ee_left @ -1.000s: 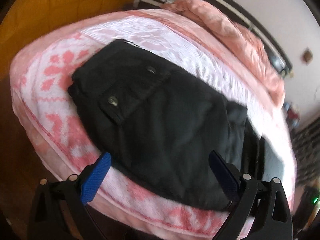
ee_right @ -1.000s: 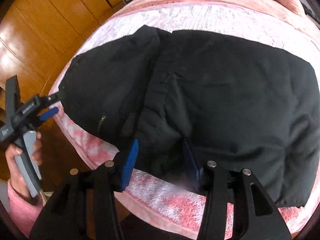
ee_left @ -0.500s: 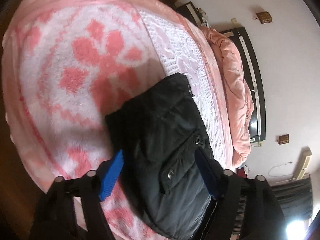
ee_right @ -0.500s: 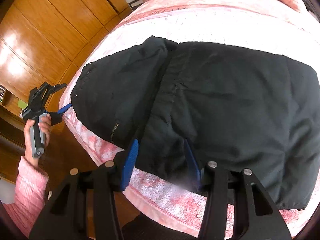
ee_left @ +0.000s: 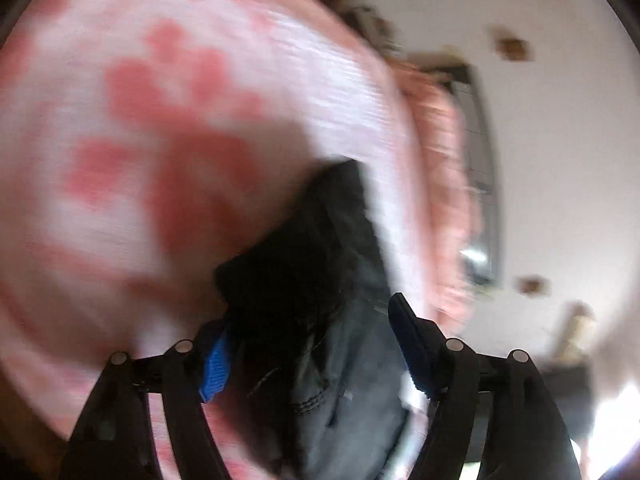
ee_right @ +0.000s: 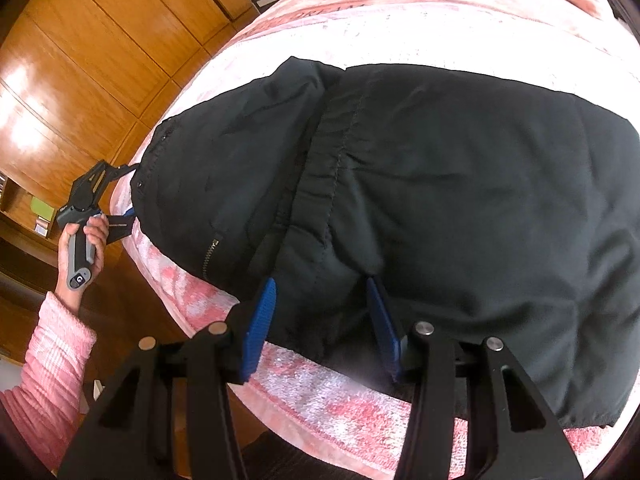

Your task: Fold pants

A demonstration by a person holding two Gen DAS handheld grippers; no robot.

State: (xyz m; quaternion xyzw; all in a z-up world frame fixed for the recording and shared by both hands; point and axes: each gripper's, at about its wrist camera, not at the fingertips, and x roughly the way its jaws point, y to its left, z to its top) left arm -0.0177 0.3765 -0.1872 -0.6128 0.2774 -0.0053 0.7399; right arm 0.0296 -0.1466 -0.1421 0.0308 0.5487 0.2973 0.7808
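Left wrist view, blurred: one pair of black pants (ee_left: 320, 280) on the bed (ee_left: 120, 160), a corner bunched between the left gripper (ee_left: 308, 344), whose fingers have narrowed around it since a second ago; whether they pinch it I cannot tell.

Right wrist view: the right gripper (ee_right: 320, 328) clamps the near edge, unchanged.

The left gripper (ee_left: 308, 344) now sits at the pants' (ee_left: 320, 272) corner, rolled over from its earlier broadside view. Its jaws are narrower, straddling the fabric.

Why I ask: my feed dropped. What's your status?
Right gripper shut on pants, near edge. Left gripper jaws around their end, grip unclear. Pants lie on bed. Nothing in the way.
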